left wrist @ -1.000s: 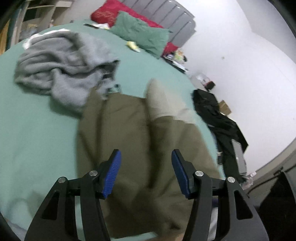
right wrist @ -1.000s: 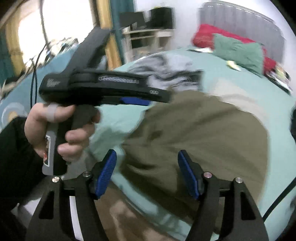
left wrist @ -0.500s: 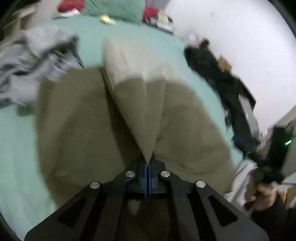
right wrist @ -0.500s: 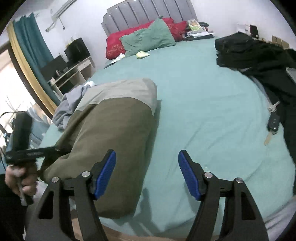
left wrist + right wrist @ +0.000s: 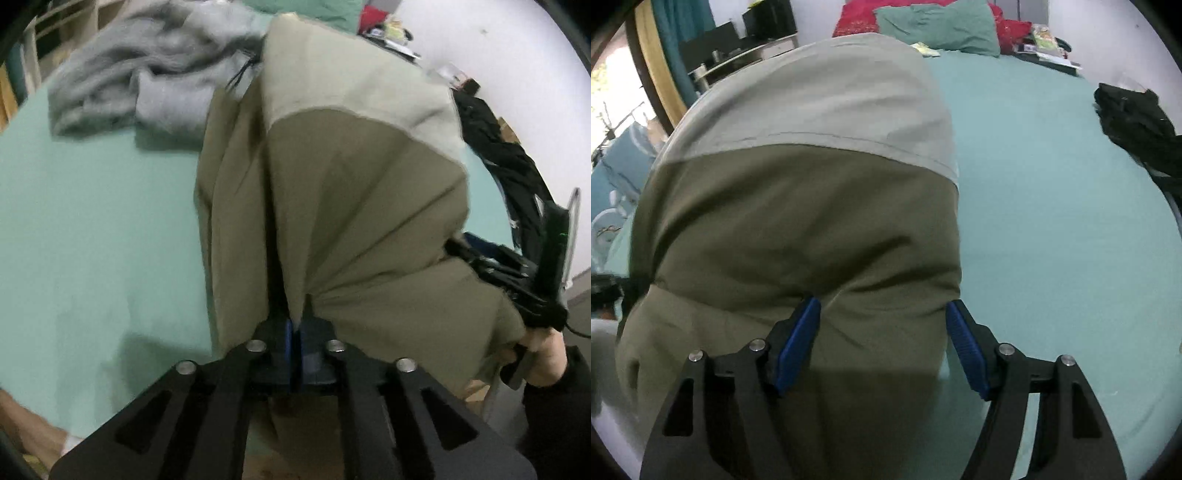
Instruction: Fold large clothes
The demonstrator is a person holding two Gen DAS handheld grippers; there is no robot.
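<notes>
A large olive garment [image 5: 351,206] with a pale beige far band lies on the green bed sheet [image 5: 92,221]. My left gripper [image 5: 294,334] pinches a fold of its near edge between the blue pads, and the cloth fans out tautly from that point; its jaws are opening slightly, with the cloth still between them. In the right wrist view, the same garment [image 5: 812,221] fills the left half. My right gripper [image 5: 882,325] stands open low over its near right edge, with olive cloth between the pads but not pressed. A hand [image 5: 546,354] holds that tool at the garment's right side.
A crumpled grey garment [image 5: 147,74] lies at the far left, touching the olive one. Black clothes [image 5: 1137,122] sit at the bed's right edge. Green and red pillows [image 5: 938,26] line the headboard. Bare sheet [image 5: 1052,221] stretches to the right of the olive garment.
My left gripper has shut on a fold of the olive garment and drawn it close. My right gripper has swung from the bare sheet onto the garment's near right edge, lower and still open.
</notes>
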